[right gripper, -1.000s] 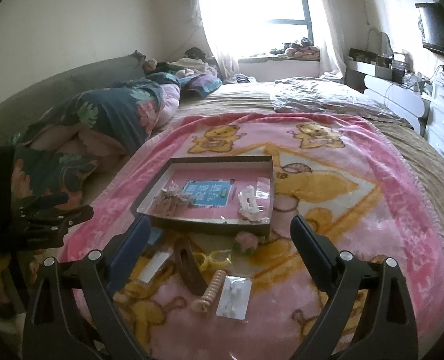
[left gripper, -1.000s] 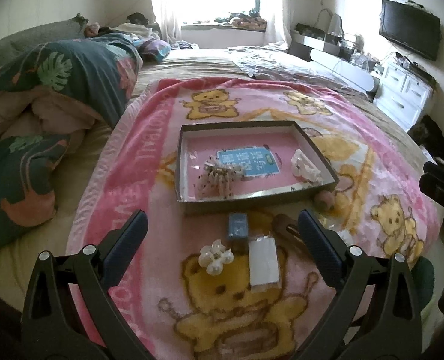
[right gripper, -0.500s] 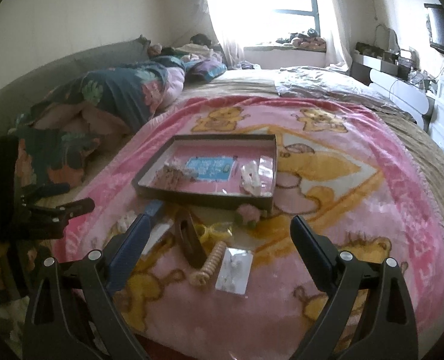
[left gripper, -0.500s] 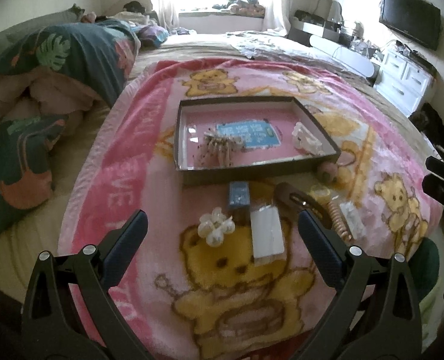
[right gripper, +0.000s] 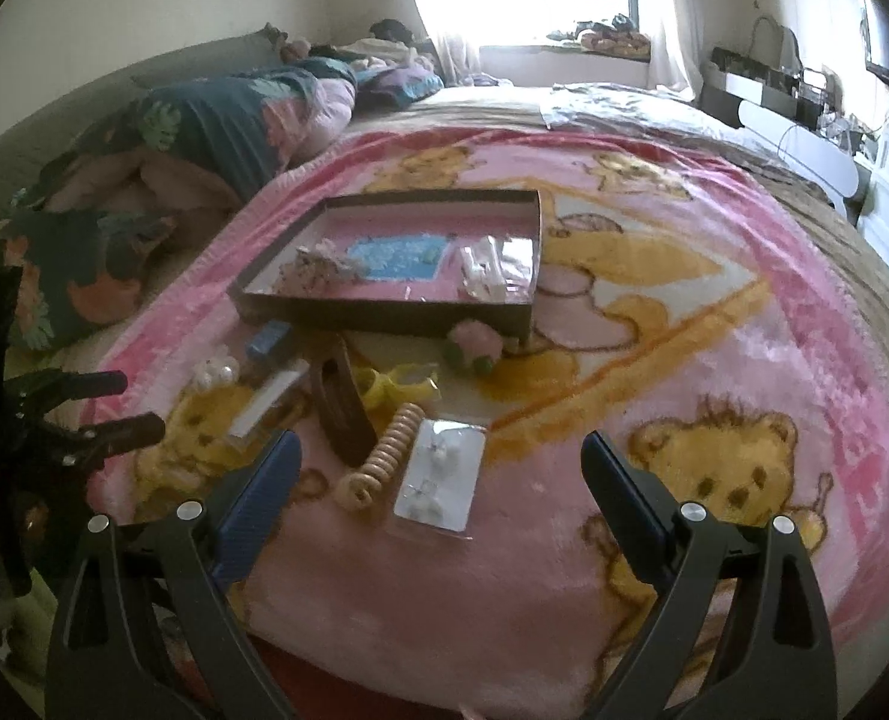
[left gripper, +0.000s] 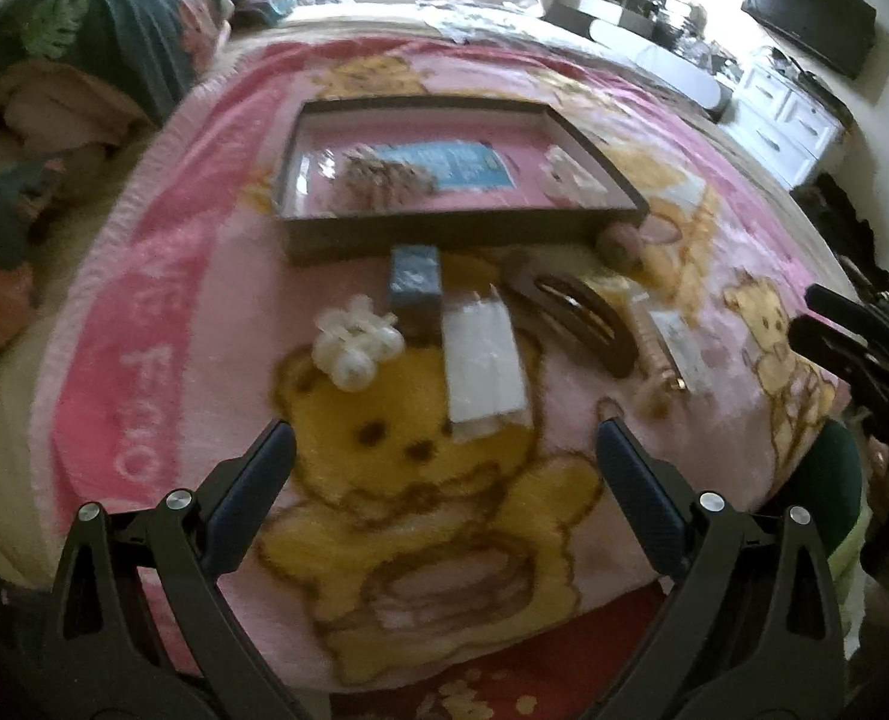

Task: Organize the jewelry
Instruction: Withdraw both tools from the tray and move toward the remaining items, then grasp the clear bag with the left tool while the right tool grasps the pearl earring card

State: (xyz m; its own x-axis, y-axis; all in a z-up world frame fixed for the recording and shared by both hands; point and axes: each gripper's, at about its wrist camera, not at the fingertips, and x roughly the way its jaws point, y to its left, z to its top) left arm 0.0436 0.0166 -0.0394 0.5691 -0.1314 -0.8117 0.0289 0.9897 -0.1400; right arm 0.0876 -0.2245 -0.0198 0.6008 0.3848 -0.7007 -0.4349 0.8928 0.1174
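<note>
Step in hand: you look to be at the approach, before any pick; nothing is gripped and both tools hang above the near end of the pink bear blanket [right gripper: 714, 360].
Left gripper [left gripper: 444, 456]: spread wide, holding nothing, aimed over the white pearl flower clip [left gripper: 354, 342] and the clear packet [left gripper: 483, 360].
Right gripper [right gripper: 441, 468]: spread wide, holding nothing, with the earring card [right gripper: 441, 474] lying between its fingers on the blanket.
Tray [right gripper: 384, 315]: a shallow dark-rimmed box further up the blanket, already holding a blue card [right gripper: 396, 257], a beaded cluster and a clear packet.
Loose pieces: in front of the tray's near wall lie a small blue box [left gripper: 414, 282], a brown hair clip [right gripper: 342, 414], a beige spiral hair tie [right gripper: 384, 450], a yellow clip [right gripper: 396, 387] and a pink rose piece [right gripper: 474, 345], close together.
Next move: you will likely need to lower one tool onto a single item and keep clear of its neighbours; the flat card will probably need an edge pinch.
</note>
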